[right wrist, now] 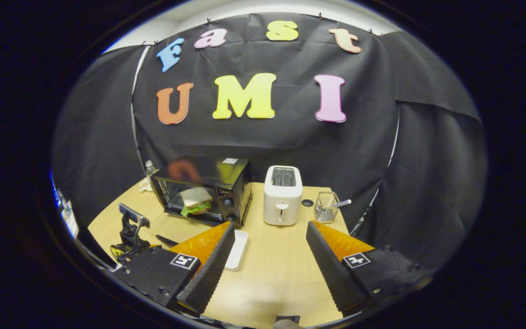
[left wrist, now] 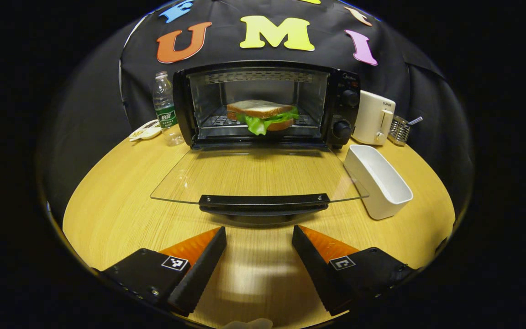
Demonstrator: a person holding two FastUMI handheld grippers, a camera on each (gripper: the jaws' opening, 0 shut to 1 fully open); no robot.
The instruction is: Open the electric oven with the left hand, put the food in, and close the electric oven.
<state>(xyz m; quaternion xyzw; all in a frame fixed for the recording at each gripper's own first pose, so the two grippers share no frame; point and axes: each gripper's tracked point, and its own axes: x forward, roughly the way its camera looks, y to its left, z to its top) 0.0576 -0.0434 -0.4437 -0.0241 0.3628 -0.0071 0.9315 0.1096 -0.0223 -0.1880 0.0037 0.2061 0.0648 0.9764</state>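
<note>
The black electric oven (left wrist: 267, 105) stands at the back of the pale wood-grain counter (left wrist: 121, 214), its glass door (left wrist: 258, 176) dropped flat toward the front, the black handle bar (left wrist: 263, 201) at its near edge. The door's long axis runs side to side across the counter, and the oven's mouth faces forward.

Inside, on the wire rack, sits the sandwich of white bread and green lettuce (left wrist: 263, 116), its length lying across the cavity, with open room above it and to either side.

The left tool (left wrist: 258, 249) hangs just short of the door handle, jaws spread wide and holding nothing; bare counter shows between its fingers.

Right of the door, close to its corner, lies a white rectangular dish (left wrist: 377, 180). Behind it stand a white toaster (left wrist: 375, 116) and a small wire-mesh holder (left wrist: 400, 129). A clear plastic water bottle (left wrist: 165, 107) stands by the oven's left side.

The right tool (right wrist: 267, 256) is held higher and farther off to the right, jaws apart and empty, over open counter before the toaster. Black cloth walls the booth behind.
</note>
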